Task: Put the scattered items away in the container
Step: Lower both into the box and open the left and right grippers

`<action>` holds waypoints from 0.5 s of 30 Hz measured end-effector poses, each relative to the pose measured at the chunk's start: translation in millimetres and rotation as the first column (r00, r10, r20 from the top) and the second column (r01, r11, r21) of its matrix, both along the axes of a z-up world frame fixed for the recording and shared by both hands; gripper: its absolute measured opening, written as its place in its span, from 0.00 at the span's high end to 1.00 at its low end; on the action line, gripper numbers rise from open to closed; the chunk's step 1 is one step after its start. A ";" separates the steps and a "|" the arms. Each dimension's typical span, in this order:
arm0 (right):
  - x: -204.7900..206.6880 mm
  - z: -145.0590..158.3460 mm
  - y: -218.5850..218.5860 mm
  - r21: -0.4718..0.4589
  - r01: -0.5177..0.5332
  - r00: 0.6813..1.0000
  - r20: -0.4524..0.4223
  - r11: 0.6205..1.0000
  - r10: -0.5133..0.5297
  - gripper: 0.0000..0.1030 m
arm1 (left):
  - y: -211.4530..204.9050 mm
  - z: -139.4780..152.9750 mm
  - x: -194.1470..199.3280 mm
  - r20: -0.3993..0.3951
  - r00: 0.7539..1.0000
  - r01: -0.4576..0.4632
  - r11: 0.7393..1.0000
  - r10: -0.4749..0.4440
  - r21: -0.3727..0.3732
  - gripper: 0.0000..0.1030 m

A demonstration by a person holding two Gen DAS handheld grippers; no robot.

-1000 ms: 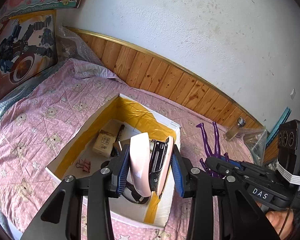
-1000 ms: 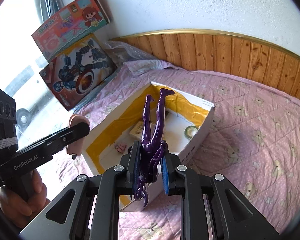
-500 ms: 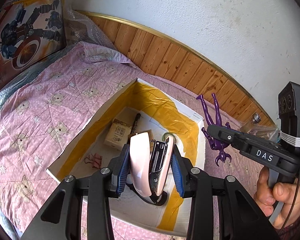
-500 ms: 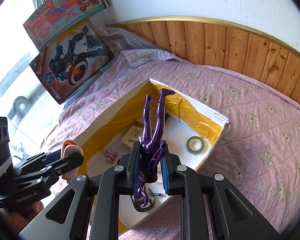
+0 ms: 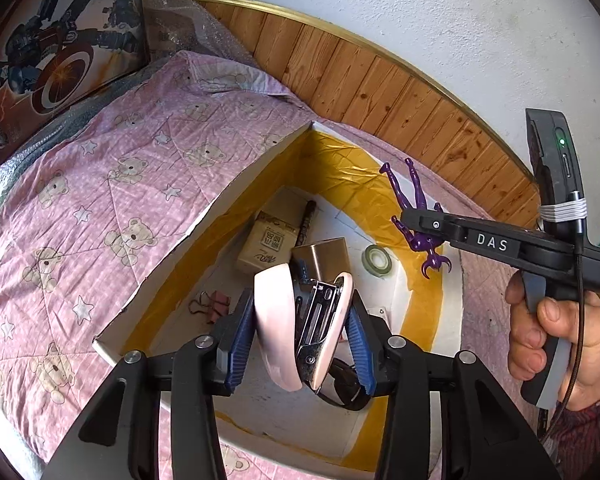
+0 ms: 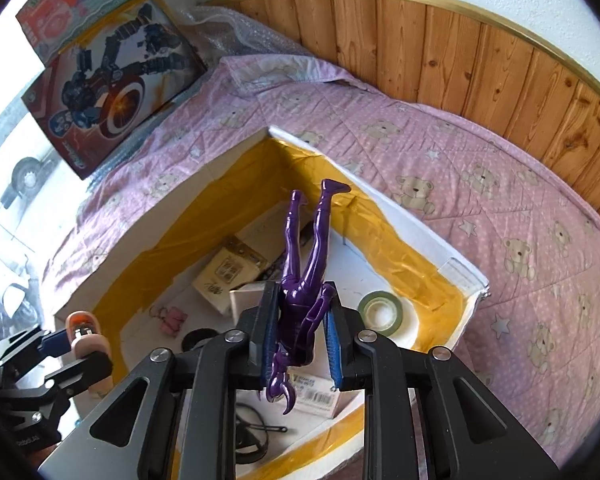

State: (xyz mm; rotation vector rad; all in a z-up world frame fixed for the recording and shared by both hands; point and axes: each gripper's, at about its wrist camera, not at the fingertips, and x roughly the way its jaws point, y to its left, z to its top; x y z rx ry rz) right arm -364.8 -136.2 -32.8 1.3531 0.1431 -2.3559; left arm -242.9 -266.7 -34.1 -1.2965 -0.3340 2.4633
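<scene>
A white cardboard box (image 5: 204, 220) (image 6: 428, 236) lined with yellow tape sits on the pink bedspread. My left gripper (image 5: 300, 328) is shut on a pink stapler (image 5: 280, 320), held over the box's near end; the stapler (image 6: 86, 334) also shows at the lower left of the right wrist view. My right gripper (image 6: 300, 328) is shut on a purple figurine (image 6: 306, 264), legs pointing up, above the box's middle. In the left wrist view that figurine (image 5: 418, 216) hangs over the box's right wall. Inside lie a tape roll (image 6: 381, 313), a small beige carton (image 5: 268, 246), a pink binder clip (image 5: 216, 304) and a metal box (image 5: 326, 254).
Pink teddy-bear bedspread (image 6: 520, 248) surrounds the box. A wooden panel (image 6: 480, 60) and white wall run behind. Two toy boxes (image 5: 56, 52) lean at the left with bubble wrap beside them. A hand (image 5: 556, 340) holds the right gripper's handle.
Both grippers have moved closer over the box, each still holding its item. The figurine now hangs above the box interior, and the stapler sits lower over the near end.
</scene>
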 end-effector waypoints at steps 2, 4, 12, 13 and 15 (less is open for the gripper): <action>-6.7 -6.4 2.5 0.008 0.007 1.000 0.008 1.000 -0.007 0.68 | -2.4 -4.0 -2.0 0.008 1.000 -0.007 1.000 0.007 -0.002 0.55; -9.1 -10.9 5.1 0.002 0.012 1.000 0.021 1.000 -0.012 0.68 | -6.4 -7.5 -2.7 0.018 1.000 -0.015 1.000 0.015 0.004 0.55; -6.8 -19.5 11.3 -0.020 0.027 0.998 0.057 0.999 -0.026 0.68 | -11.4 -15.2 -1.7 0.040 0.999 -0.020 1.000 0.019 0.005 0.53; -6.1 -19.8 12.1 -0.023 0.030 0.998 0.059 0.999 -0.028 0.67 | -10.9 -15.0 -1.4 0.038 0.999 -0.017 1.000 0.016 0.006 0.52; -4.6 -19.8 13.2 -0.029 0.032 0.997 0.065 0.999 -0.030 0.64 | -9.6 -14.5 -1.8 0.037 0.999 -0.013 1.000 0.013 0.002 0.49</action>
